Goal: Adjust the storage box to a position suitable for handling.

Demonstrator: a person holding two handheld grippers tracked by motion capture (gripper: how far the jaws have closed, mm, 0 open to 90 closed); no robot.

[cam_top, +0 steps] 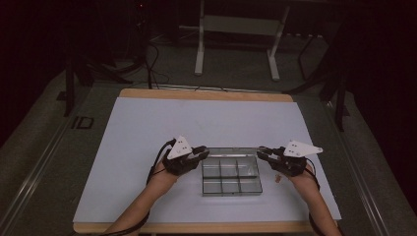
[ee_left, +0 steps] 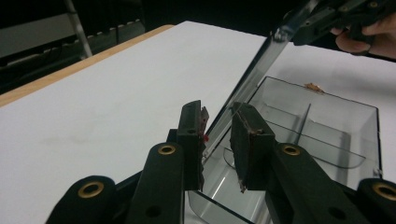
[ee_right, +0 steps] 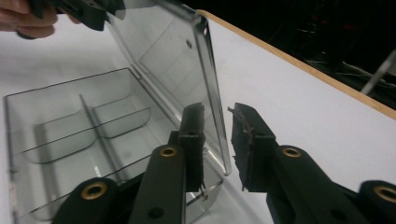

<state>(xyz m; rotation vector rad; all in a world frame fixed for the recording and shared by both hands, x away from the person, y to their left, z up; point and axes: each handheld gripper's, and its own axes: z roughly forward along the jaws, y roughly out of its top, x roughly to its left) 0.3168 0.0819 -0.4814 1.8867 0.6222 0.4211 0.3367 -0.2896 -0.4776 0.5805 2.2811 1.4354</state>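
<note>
A clear plastic box (cam_top: pixel 231 189) with several compartments sits on the white mat, its lid (cam_top: pixel 231 149) raised on the far side. My left gripper (cam_top: pixel 202 152) is at the lid's left end and my right gripper (cam_top: pixel 262 152) at its right end. In the left gripper view, the lid (ee_left: pixel 252 74) runs up between the jaws of the left gripper (ee_left: pixel 217 126), close to the left pad, with a gap to the right pad. In the right gripper view, the lid's edge (ee_right: pixel 215 93) stands between the jaws of the right gripper (ee_right: pixel 217 126), with a gap on each side.
The white mat (cam_top: pixel 147 128) covers a wooden table whose front edge (cam_top: pixel 196 227) is near the forearms. A small brown scrap (cam_top: pixel 278 179) lies right of the box. A metal frame (cam_top: pixel 236 29) stands on the floor beyond the table.
</note>
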